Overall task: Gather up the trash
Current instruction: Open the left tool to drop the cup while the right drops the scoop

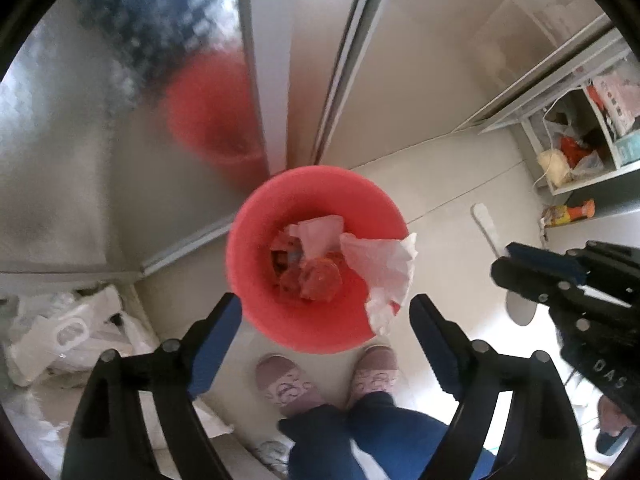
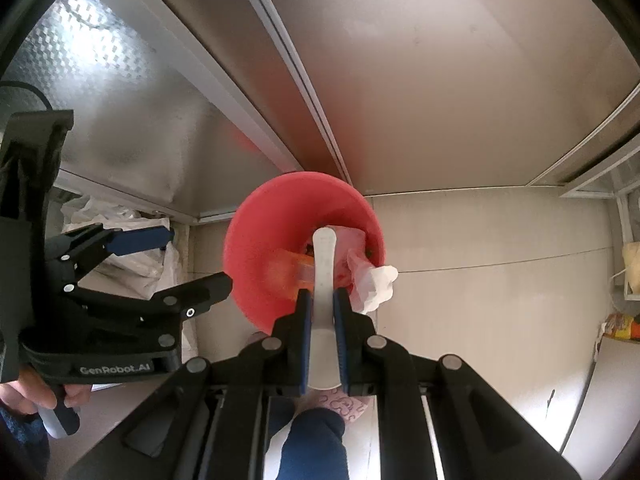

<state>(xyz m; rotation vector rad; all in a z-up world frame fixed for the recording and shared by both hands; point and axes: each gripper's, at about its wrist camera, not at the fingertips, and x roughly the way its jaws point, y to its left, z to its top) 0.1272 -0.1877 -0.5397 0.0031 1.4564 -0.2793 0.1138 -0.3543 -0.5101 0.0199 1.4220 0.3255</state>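
A red trash bin (image 1: 280,320) stands on the floor below me, holding wrappers and a white tissue (image 1: 384,276) draped over its right rim. My left gripper (image 1: 326,314) is open and empty, hovering over the bin's near rim. My right gripper (image 2: 320,300) is shut on a white plastic spoon (image 2: 323,268), whose end points over the bin (image 2: 256,248). In the left wrist view the right gripper (image 1: 516,264) is to the right of the bin with the spoon (image 1: 486,224) sticking out. In the right wrist view the left gripper (image 2: 200,256) is open at the left.
Frosted sliding doors (image 1: 120,140) stand behind the bin. White plastic bags (image 1: 68,328) lie on the floor at left. A shelf (image 1: 580,140) with bags and boxes is at right, an orange packet (image 1: 568,214) below it. The person's slippers (image 1: 288,380) are near the bin.
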